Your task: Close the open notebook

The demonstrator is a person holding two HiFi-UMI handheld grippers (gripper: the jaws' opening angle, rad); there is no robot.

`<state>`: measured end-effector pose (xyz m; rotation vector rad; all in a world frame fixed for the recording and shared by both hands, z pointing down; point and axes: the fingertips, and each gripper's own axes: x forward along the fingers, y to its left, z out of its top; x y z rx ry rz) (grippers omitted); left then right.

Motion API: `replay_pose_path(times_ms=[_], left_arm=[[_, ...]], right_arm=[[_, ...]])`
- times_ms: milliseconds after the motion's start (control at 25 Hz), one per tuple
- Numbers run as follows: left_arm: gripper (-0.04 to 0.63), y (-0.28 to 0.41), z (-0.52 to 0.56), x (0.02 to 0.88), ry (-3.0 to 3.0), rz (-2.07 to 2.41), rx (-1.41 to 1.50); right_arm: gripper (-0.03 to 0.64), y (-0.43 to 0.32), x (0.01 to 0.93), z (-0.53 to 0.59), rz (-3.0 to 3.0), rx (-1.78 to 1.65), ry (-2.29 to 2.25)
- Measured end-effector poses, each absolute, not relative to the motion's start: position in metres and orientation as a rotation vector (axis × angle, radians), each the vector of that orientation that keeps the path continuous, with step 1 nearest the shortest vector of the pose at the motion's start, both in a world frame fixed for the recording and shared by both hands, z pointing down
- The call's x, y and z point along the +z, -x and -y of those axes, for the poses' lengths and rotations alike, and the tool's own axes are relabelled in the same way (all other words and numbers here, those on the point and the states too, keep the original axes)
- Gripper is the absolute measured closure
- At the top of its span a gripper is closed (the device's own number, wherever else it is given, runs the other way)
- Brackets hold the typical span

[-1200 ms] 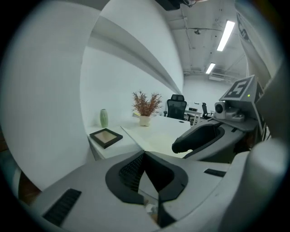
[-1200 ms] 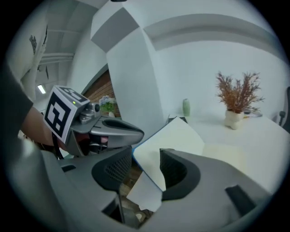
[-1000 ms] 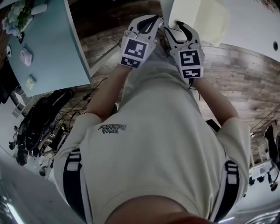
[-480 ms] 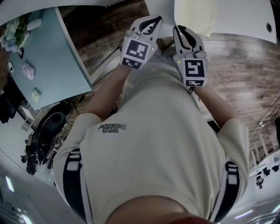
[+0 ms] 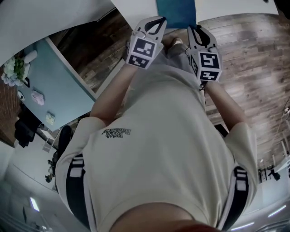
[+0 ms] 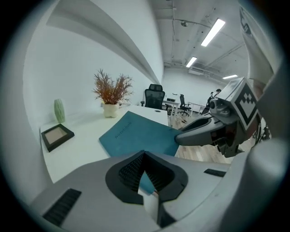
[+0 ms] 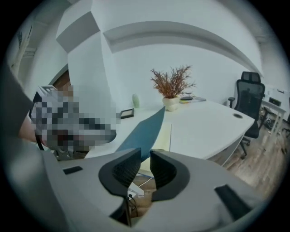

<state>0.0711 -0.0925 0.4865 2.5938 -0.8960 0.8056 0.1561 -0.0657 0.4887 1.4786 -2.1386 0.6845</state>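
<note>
Right gripper view has the right gripper [image 7: 145, 157] nipping the near edge of the teal cover [image 7: 152, 129] of the notebook [image 5: 176, 11], its jaws just eased a shade wider with the cover between them. That cover stands tilted up off the white desk [image 7: 204, 129] and runs straight away from the jaws, with the cream page [image 7: 164, 136] flat just to its right. The closing swing, I'd judge, goes rightward over that page, and the right gripper is placed for it, while the left gripper [image 6: 144, 155], tips pressed together, sits beside the cover's printed outer face.
</note>
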Motion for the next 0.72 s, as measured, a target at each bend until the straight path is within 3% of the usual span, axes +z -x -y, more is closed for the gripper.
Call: replay_pose_path(times_ms=[280, 720], left_arm=[[0.583, -0.074, 0.098, 0.514, -2.532, 0.929, 0.834], [0.583, -0.065, 0.115, 0.447, -2.639, 1.035, 0.76]], right_arm=[[0.506, -0.171, 0.524, 0.068, 2.134, 0.795, -1.463], [0.488, -0.177, 0.456, 0.074, 2.228, 0.678, -1.511]])
